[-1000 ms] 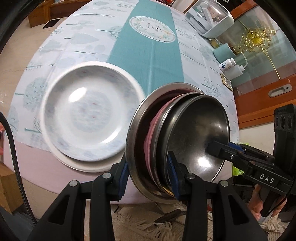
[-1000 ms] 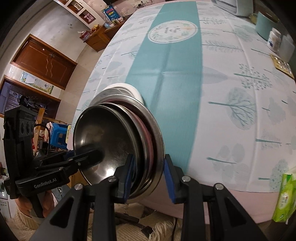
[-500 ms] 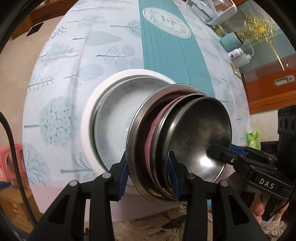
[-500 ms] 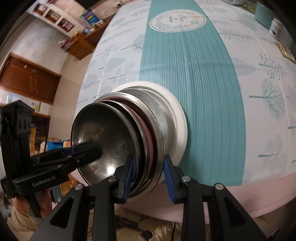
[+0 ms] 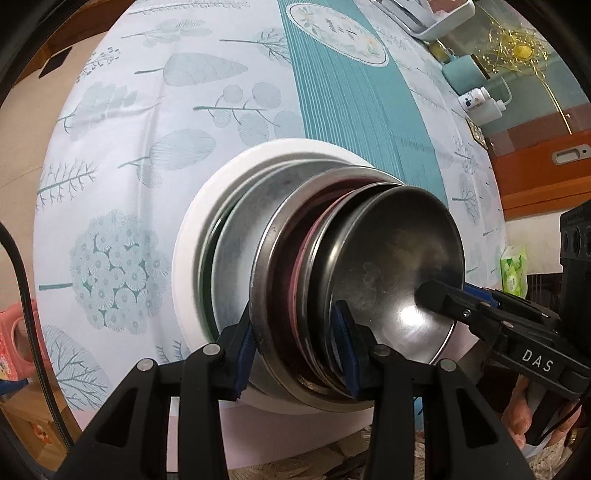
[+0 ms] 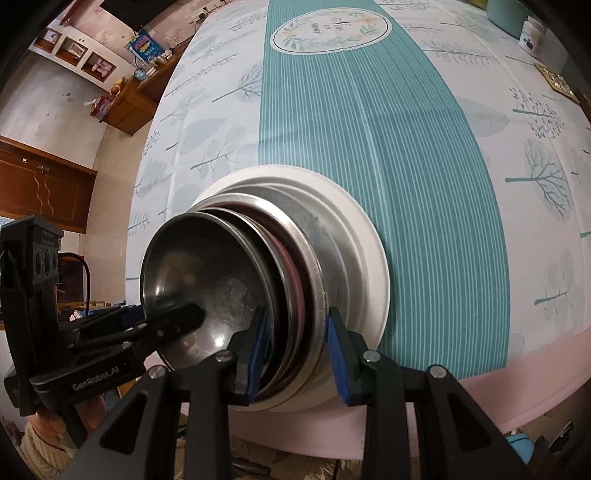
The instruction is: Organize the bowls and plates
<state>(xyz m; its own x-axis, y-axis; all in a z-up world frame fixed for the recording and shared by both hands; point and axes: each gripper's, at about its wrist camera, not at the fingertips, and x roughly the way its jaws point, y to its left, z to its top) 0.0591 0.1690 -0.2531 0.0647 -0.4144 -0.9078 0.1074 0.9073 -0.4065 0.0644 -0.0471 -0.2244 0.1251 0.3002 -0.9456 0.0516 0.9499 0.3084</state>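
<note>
Steel bowls nested together, with a pink one sandwiched among them, make up the stack of bowls point(image 5: 354, 295) I hold from both sides. My left gripper point(image 5: 295, 354) is clenched on the near rim of that stack, one blue pad against the outer wall of the largest bowl, the other inside the bowls. My right gripper point(image 6: 295, 350) clamps the stack's rim on its own side the same way; in the left wrist view it point(image 5: 439, 295) reaches into the innermost bowl from the right. The stack sits on the white plates point(image 5: 192, 240), which lie on the tablecloth point(image 5: 122, 173) close to the table's near edge, partly on the teal striped runner point(image 6: 406, 147). Whether the bowls rest fully on the plates I cannot tell. Beyond, at the table's far side, stand a white bottle point(image 5: 476, 101) and a white storage box point(image 5: 436, 22).
</note>
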